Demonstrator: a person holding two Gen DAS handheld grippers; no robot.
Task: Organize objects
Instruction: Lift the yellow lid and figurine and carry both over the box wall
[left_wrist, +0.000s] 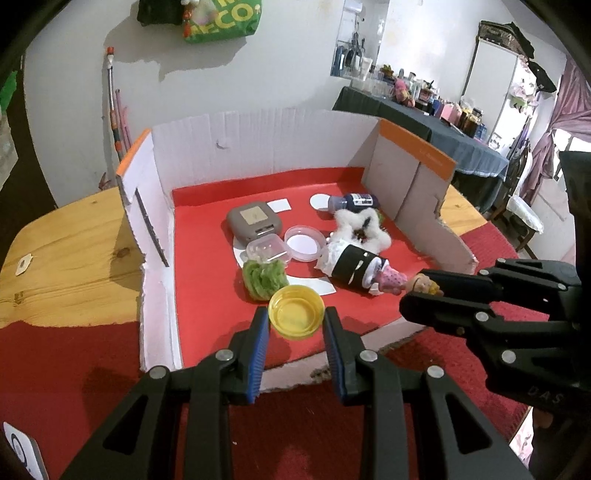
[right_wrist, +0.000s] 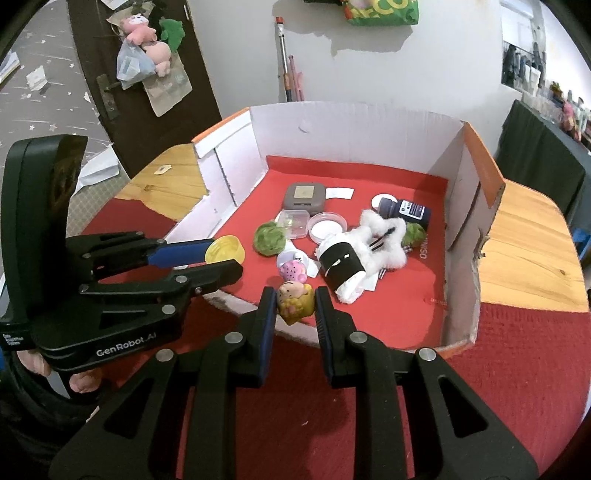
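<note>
My left gripper (left_wrist: 295, 325) is shut on a yellow cap (left_wrist: 296, 313) and holds it over the front edge of the red-floored cardboard box (left_wrist: 258, 133); it also shows in the right wrist view (right_wrist: 221, 260) with the yellow cap (right_wrist: 226, 250). My right gripper (right_wrist: 294, 306) is shut on a small doll (right_wrist: 293, 300) with a yellow head and pink dress, and shows in the left wrist view (left_wrist: 421, 295) with the doll (left_wrist: 424, 283). In the box lie a grey case (left_wrist: 254, 220), clear lids (left_wrist: 305, 243), green fuzzy pieces (left_wrist: 264, 277), a black-and-white roll (left_wrist: 354, 269), white fluff (left_wrist: 360, 225) and a dark bottle (left_wrist: 356, 202).
The box stands on a wooden table (left_wrist: 70, 251) with a red cloth (left_wrist: 66, 362) at the front. Its walls rise at left, back and right. A dark-clothed side table (left_wrist: 443, 129) with clutter stands far right. A door (right_wrist: 122, 74) is at the far left.
</note>
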